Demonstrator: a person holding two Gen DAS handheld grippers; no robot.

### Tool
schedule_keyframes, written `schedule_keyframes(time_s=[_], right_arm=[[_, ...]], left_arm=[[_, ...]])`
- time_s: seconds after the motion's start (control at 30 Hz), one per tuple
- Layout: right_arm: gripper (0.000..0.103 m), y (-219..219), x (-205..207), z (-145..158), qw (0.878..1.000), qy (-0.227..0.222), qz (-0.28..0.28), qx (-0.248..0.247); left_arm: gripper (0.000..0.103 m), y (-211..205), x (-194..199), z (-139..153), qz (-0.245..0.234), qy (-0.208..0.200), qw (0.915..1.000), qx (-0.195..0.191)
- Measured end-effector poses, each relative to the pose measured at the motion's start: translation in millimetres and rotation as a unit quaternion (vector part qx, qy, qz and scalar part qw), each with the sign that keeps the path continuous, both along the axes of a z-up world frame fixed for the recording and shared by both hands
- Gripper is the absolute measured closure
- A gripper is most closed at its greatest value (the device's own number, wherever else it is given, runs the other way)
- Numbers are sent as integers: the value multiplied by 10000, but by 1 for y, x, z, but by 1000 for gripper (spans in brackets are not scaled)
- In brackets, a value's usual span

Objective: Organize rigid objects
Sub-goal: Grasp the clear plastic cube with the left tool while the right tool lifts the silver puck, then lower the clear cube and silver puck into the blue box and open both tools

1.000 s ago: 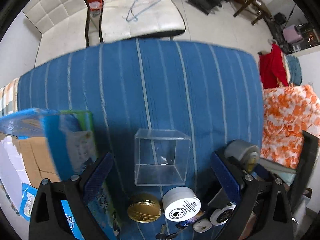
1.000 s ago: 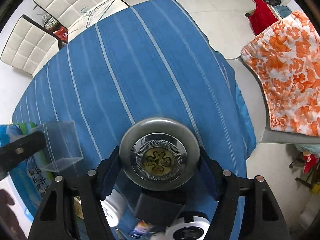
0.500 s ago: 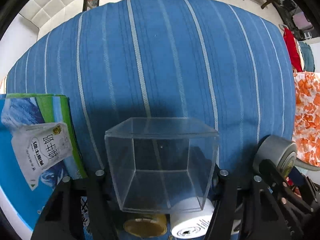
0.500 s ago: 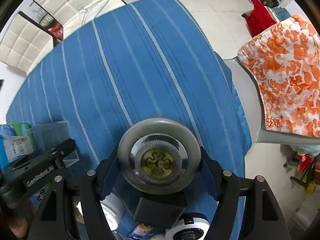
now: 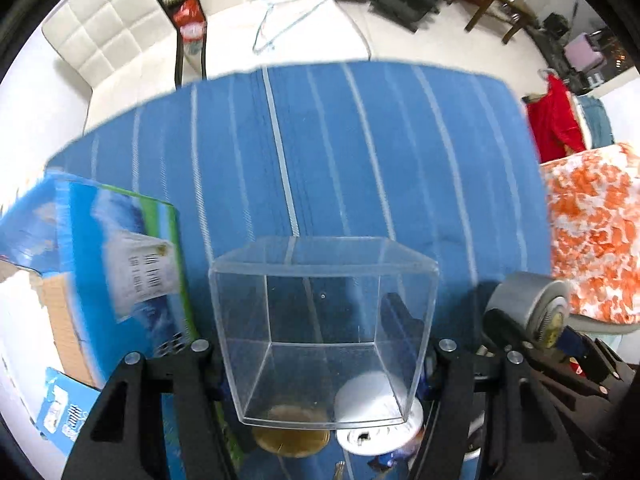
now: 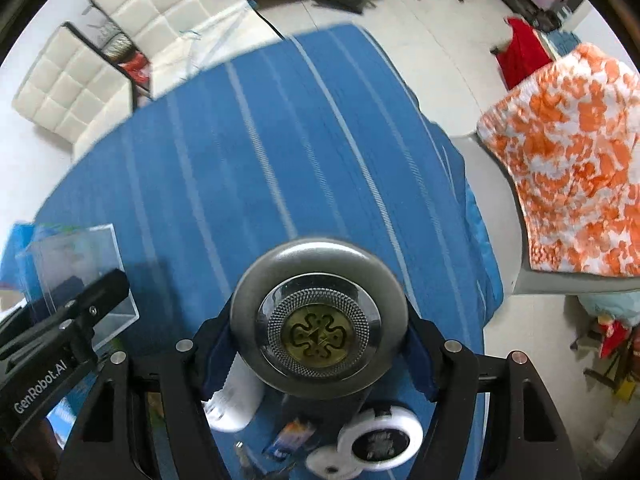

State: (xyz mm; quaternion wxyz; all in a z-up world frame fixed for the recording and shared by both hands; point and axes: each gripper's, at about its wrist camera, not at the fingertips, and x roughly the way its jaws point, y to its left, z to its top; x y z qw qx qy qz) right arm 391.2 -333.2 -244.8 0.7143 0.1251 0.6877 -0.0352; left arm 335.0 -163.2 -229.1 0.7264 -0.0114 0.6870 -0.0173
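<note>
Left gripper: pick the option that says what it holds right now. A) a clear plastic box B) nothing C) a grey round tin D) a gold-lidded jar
A: in the left wrist view the left gripper is closed on the sides of the clear plastic box, while the grey round tin sits in the right gripper.

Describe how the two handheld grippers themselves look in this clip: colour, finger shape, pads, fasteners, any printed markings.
Both are matte black. The left gripper and right gripper each have two broad angular fingers with cut-out openings, silver round screw heads near the tips and dark blue pads. White "GenRobot.AI" lettering runs along the left gripper's side, seen from the right wrist camera. No cables or sleeves show.
</note>
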Motion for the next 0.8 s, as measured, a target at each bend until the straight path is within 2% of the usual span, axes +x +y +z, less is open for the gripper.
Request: schedule_keyframes(time_s=[0.13, 0.27, 0.47, 0.53, 0.57, 0.67, 0.8], right_arm=[[30, 27, -19, 47, 9989, -402, 192, 162], [30, 75, -36, 85, 9963, -632, 410, 403], [30, 162, -46, 120, 9921, -838, 733, 571], [30, 193, -43, 121, 9908, -850, 891, 565], [30, 202, -41, 118, 9904, -848, 932, 566], [30, 246, -28, 102, 9888, -748, 1147, 590], [30, 288, -5, 63, 9881, -483, 1357, 546]], left_arm=[[42, 14, -19, 50, -67, -473, 9988, -71], [42, 55, -44, 93, 7, -982, 9951, -53], [42, 130, -70, 116, 252, -1294, 9912, -95], [42, 155, -77, 121, 278, -1286, 9912, -116], [42, 152, -77, 120, 291, -1277, 9913, -113], [42, 186, -77, 114, 450, -1164, 9921, -151], [42, 236, -64, 80, 754, -741, 9933, -460]])
